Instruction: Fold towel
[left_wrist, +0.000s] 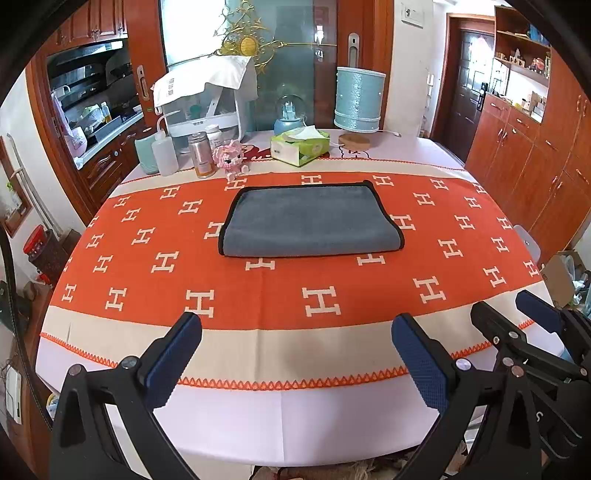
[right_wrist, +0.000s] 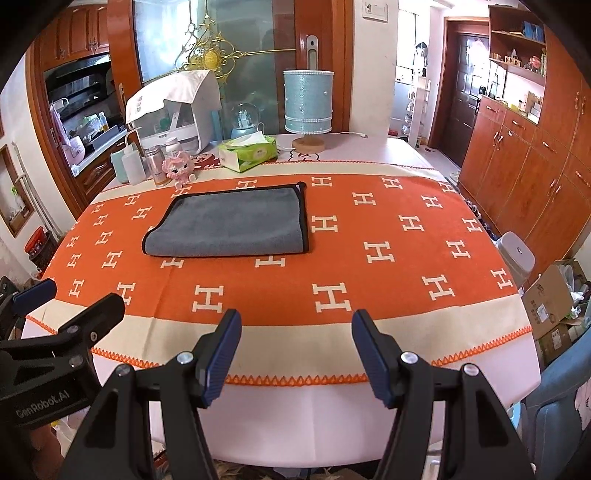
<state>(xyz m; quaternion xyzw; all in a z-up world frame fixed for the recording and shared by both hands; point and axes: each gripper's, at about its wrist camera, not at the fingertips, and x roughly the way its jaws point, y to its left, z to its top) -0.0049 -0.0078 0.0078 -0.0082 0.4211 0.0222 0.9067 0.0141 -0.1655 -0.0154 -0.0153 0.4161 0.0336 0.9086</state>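
With both the left gripper (left_wrist: 295, 354) and right gripper (right_wrist: 295, 354) spread wide and empty at frame bottom, pinch the centre-frame grey towel (left_wrist: 310, 221) squarely at matching corners.

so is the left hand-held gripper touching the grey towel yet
Apart. The left wrist view shows the left hand-held gripper open near the table edge, bare orange cloth before the towel.

The left hand-held gripper (right_wrist: 70, 295) is cut off by the right-wrist frame's left edge (only fingers show).

I read "GenRobot.AI" in pale letters on my left gripper (right_wrist: 70, 310); the orange cloth (right_wrist: 369, 280) repeats white "H" marks.
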